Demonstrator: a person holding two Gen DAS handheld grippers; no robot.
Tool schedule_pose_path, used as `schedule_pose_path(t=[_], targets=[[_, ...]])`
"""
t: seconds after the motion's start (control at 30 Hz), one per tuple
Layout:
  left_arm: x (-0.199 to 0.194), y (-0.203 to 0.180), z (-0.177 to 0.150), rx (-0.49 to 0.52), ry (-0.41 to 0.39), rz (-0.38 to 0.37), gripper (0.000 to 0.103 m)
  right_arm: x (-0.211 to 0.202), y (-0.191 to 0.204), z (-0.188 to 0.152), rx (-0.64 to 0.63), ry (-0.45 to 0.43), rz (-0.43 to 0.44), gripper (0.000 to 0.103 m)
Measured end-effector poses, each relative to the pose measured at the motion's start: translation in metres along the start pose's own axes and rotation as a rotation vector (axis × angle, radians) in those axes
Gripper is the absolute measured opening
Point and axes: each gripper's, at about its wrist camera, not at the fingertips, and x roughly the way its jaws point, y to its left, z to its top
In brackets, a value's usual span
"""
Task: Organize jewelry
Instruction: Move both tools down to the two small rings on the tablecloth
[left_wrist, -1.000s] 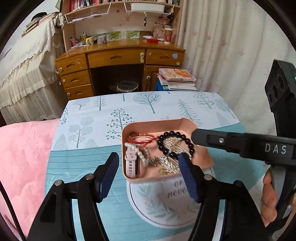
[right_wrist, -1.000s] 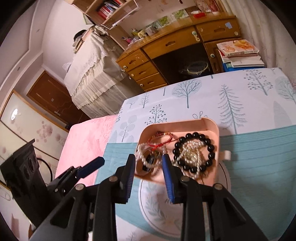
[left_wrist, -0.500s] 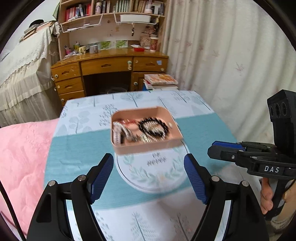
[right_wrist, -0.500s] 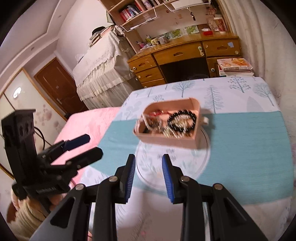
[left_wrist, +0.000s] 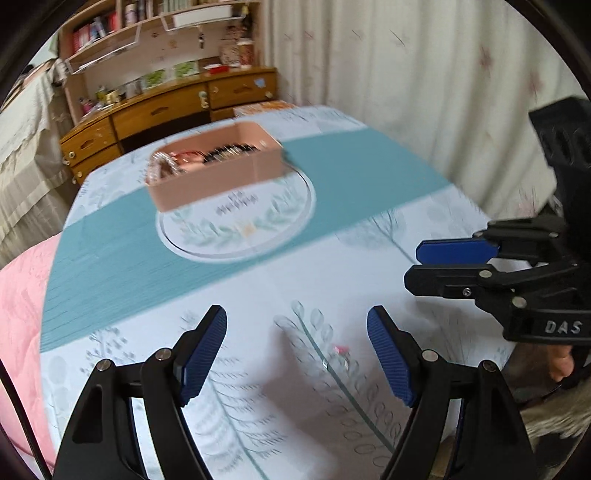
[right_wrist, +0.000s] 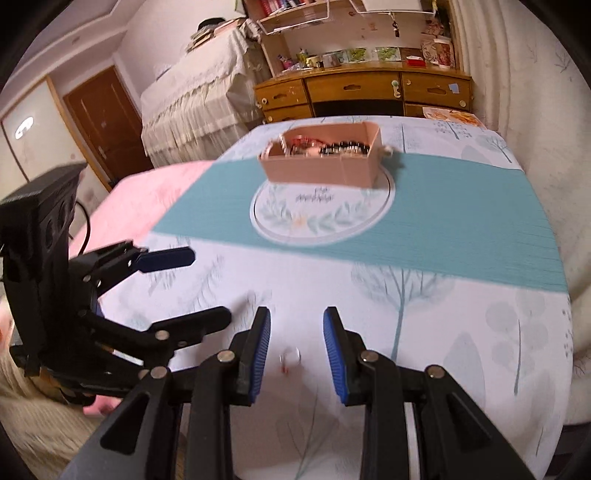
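Note:
A small ring with a pink-red stone (right_wrist: 290, 358) lies on the tree-print tablecloth (right_wrist: 461, 332) near its front edge. My right gripper (right_wrist: 297, 325) hovers over it, jaws open, the ring low between the fingers and apart from the pads. In the left wrist view the ring (left_wrist: 341, 354) lies just inside the right finger of my left gripper (left_wrist: 295, 325), which stands wide open and holds nothing. The pink tray (left_wrist: 221, 177) of bracelets, beads and a watch sits far back on a round placemat (left_wrist: 236, 229). Each gripper shows in the other's view: right gripper (left_wrist: 412, 266), left gripper (right_wrist: 210, 286).
A teal band (right_wrist: 461, 229) crosses the tablecloth under the placemat. A pink blanket (left_wrist: 18, 314) lies off the table's left side. Behind the table stand a wooden desk (right_wrist: 362, 92) with shelves, a covered bed and curtains. A hand (left_wrist: 561, 363) grips the right tool.
Both grippers have pulled back from over the pink tray to the front of the table and sunk lower. The ring has come into view. The left jaws stand a little wider.

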Motion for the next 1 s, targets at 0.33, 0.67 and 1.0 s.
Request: schedule_pose_path(t=[0.33, 0.67, 1.0], targets=[[0.017, -0.023, -0.016, 0.059, 0.051, -0.016, 0.058, 0.005, -0.001, -0.025, -0.003, 0.016, -0.006, 0.03], [0.031, -0.018, -0.018, 0.023, 0.113, -0.042, 0.039, 0.014, 0.001, -0.031, -0.013, 0.041, 0.022, 0.03], [0.032, -0.017, -0.017, 0.029, 0.108, -0.046, 0.016, 0.024, 0.003, -0.034, -0.022, 0.071, 0.031, 0.03]])
